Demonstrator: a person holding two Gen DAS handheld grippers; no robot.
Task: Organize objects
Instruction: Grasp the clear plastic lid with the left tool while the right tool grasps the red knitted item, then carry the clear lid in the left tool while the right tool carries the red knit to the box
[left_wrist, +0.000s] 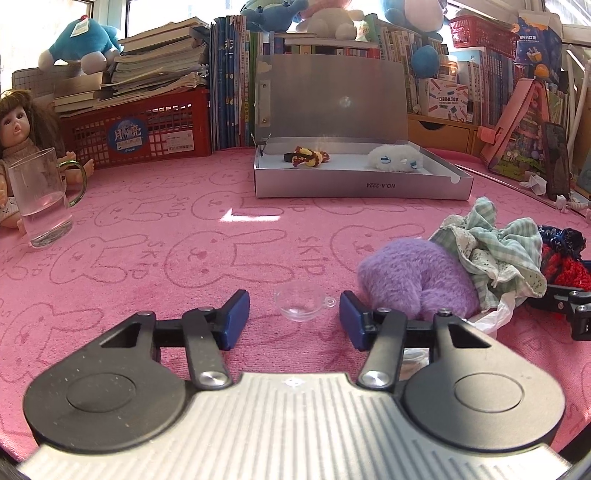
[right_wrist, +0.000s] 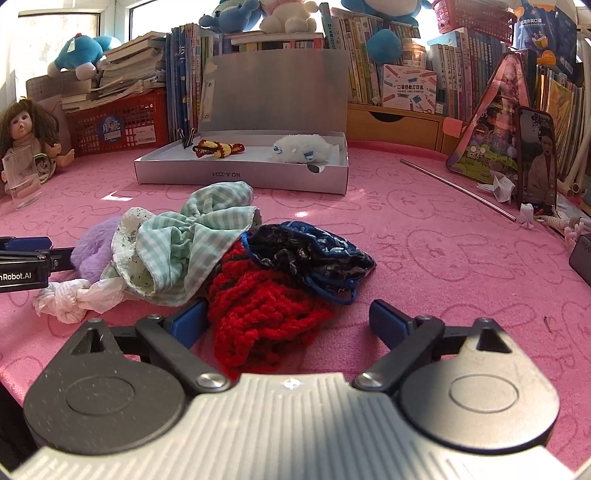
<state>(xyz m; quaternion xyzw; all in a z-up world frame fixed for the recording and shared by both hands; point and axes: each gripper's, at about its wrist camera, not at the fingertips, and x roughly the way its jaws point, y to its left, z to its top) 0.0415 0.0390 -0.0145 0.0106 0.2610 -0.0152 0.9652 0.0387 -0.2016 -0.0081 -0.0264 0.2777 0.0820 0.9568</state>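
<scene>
Inside the open grey box (left_wrist: 354, 188) lie two small toys, both tongs apart, gripping nothing.

Purple fluffy toy (left_wrist: 417, 280) half buried under the checked cloth (left_wrist: 495, 251); far side hidden. Red knitted piece (right_wrist: 258, 314) partly covered by the dark blue pouch (right_wrist: 310, 254), its near end lost behind the gripper body. Doll (left_wrist: 18, 122) cut by the left edge and masked by the glass mug (left_wrist: 40, 195). Right gripper (left_wrist: 569, 306) clipped at the picture's edge. Book spines (left_wrist: 236, 74) too small to read.
</scene>
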